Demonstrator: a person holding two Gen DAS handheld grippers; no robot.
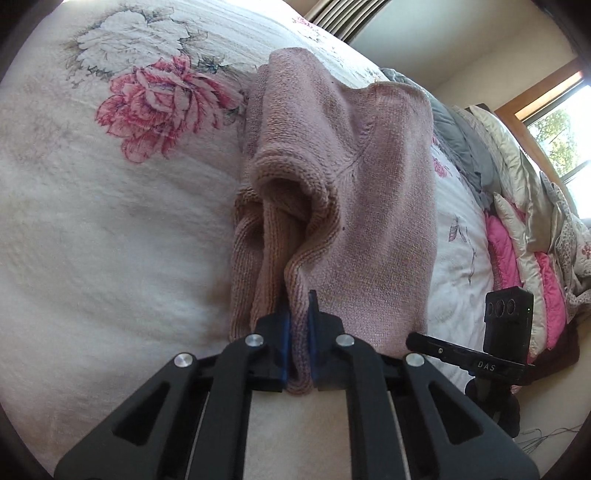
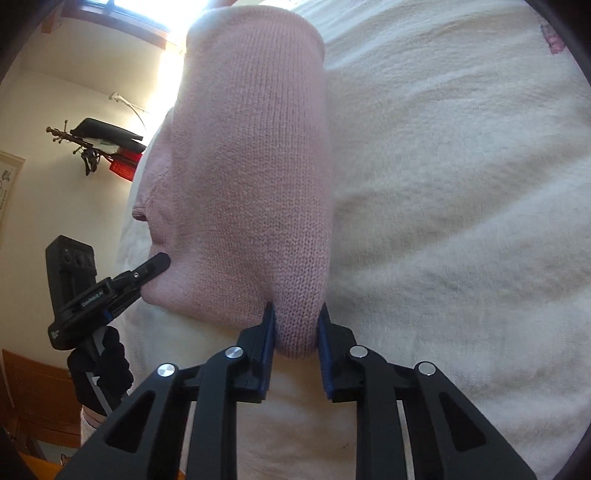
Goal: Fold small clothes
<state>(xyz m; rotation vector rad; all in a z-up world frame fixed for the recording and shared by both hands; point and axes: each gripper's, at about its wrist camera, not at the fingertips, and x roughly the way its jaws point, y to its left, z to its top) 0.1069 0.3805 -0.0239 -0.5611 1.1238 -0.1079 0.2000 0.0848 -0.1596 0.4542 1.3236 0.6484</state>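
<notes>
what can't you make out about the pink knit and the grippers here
- Pink knit garment: left wrist view, bunched folds hide its full shape and type.
- Its far end: right wrist view, washed out by window glare.
- Left gripper: right wrist view, tip touches the knit, its grip hidden.
- Right gripper: left wrist view, tip hidden behind the knit.

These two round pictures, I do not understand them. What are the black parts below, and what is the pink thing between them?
Each picture comes from a camera mounted on a hand-held tool, looking forward along its two black fingers. A person holds one tool in each hand; there is no robot arm. The left gripper and the right gripper each pinch an edge of one pink knitted sweater, which lies on a bed with a white flowered bedspread. At the left of the right view, a gloved hand holds the other tool.
</notes>
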